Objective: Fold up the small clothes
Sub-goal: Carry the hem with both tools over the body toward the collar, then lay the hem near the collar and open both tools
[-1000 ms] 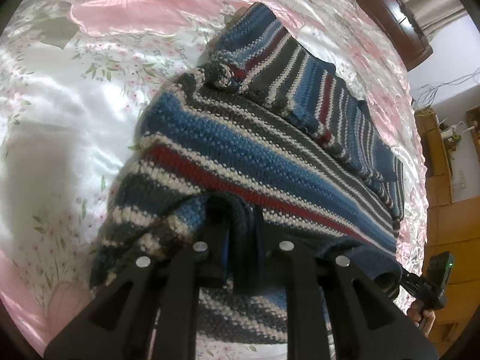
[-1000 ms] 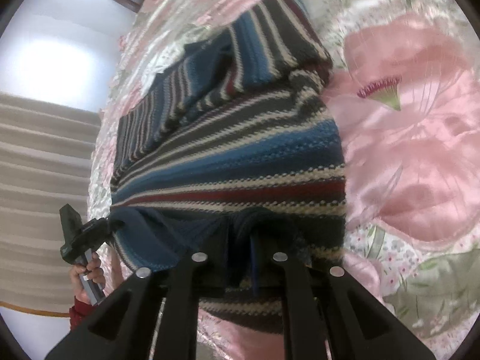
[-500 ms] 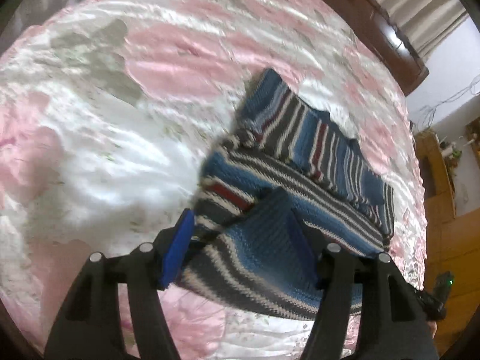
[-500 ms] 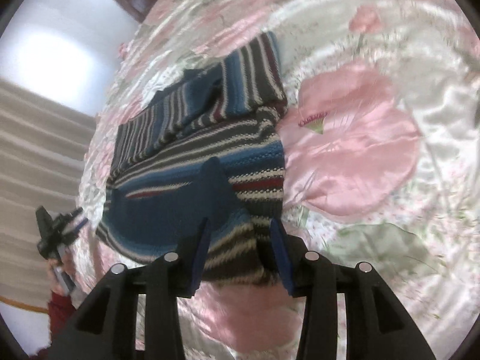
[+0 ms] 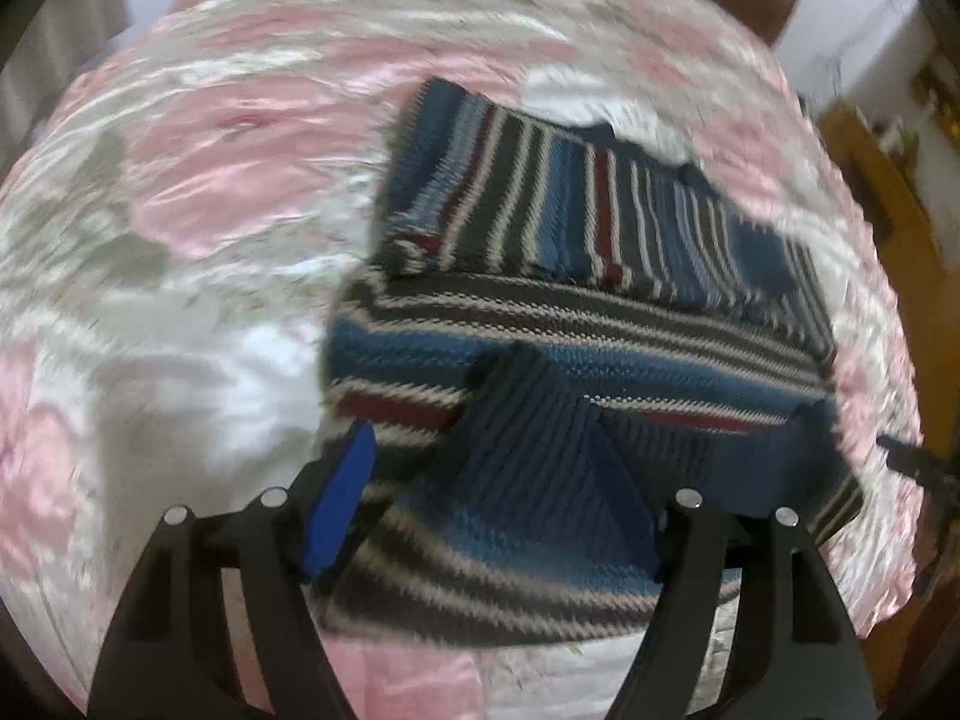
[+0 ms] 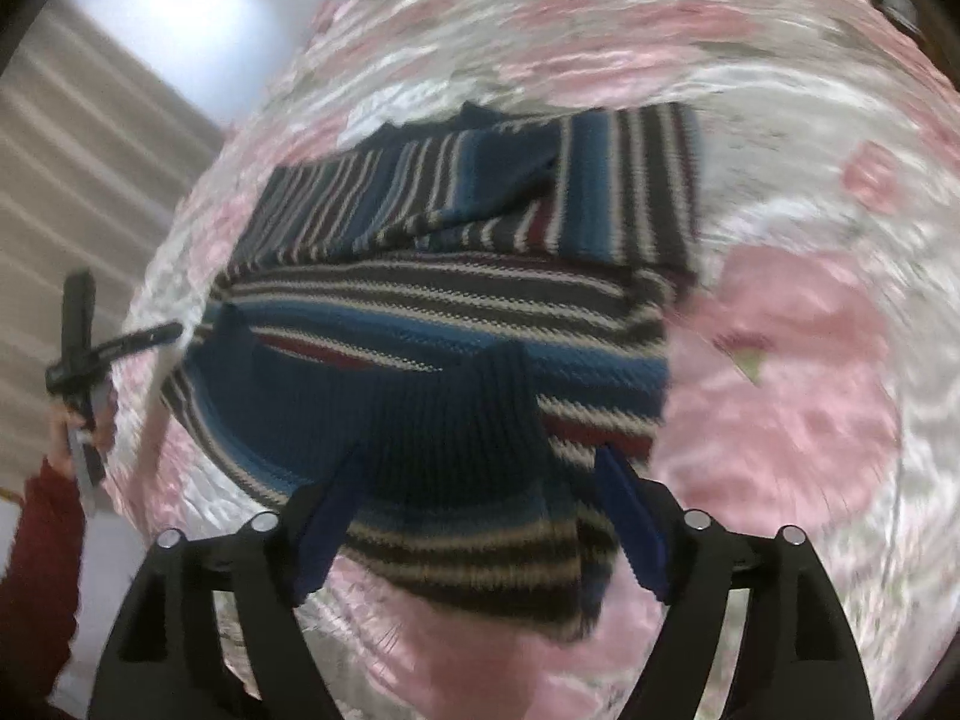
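Both your grippers, left and right, gape empty above the striped blue knit sweater, lying crosswise on the pink floral satin bedspread.

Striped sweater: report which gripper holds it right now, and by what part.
Neither. The left gripper and right gripper are both open above the striped sweater, which lies folded on the floral bedspread.

Both claws, left & right, let go of sweater, now spread wide & pulled back

Blue-striped sweater, pink floral bedspread
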The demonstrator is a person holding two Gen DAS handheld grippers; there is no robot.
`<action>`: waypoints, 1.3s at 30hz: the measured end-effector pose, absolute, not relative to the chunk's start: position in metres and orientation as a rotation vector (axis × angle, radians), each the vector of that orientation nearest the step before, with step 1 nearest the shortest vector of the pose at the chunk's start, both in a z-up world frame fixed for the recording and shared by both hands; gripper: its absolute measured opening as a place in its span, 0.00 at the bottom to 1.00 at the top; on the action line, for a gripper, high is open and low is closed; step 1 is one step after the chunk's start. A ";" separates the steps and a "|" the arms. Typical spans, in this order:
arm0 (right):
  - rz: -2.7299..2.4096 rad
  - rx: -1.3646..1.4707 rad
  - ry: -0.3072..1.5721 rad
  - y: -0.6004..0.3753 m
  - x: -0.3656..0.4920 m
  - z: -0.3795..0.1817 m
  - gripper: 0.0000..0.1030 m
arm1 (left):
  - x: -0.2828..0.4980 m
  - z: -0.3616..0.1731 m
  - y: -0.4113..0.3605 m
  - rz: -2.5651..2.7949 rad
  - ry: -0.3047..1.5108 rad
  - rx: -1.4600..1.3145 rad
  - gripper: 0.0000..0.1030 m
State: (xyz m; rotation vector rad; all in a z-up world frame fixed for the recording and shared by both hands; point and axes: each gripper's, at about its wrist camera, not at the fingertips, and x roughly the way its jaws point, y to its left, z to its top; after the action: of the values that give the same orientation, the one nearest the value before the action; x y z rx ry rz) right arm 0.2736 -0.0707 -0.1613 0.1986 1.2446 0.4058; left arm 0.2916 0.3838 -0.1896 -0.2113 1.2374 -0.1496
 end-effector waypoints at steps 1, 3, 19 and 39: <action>0.410 0.185 1.254 -0.067 0.278 -0.167 0.78 | 0.297 -0.196 0.381 -0.169 1.250 -0.203 0.71; 0.426 0.171 1.275 -0.061 0.289 -0.178 0.78 | 0.305 -0.206 0.375 -0.185 1.267 -0.187 0.71; 0.523 0.105 1.321 -0.038 0.302 -0.215 0.13 | 0.326 -0.237 0.347 -0.290 1.318 -0.061 0.38; 0.575 0.259 1.195 -0.070 0.268 -0.165 0.10 | 0.274 -0.170 0.359 -0.334 1.144 -0.203 0.10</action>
State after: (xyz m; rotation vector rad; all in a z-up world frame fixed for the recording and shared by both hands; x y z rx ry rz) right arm 0.2684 -0.0701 -0.1646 0.2587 1.1947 0.5751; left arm 0.2744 0.3588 -0.1699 -0.2026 1.1439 -0.3338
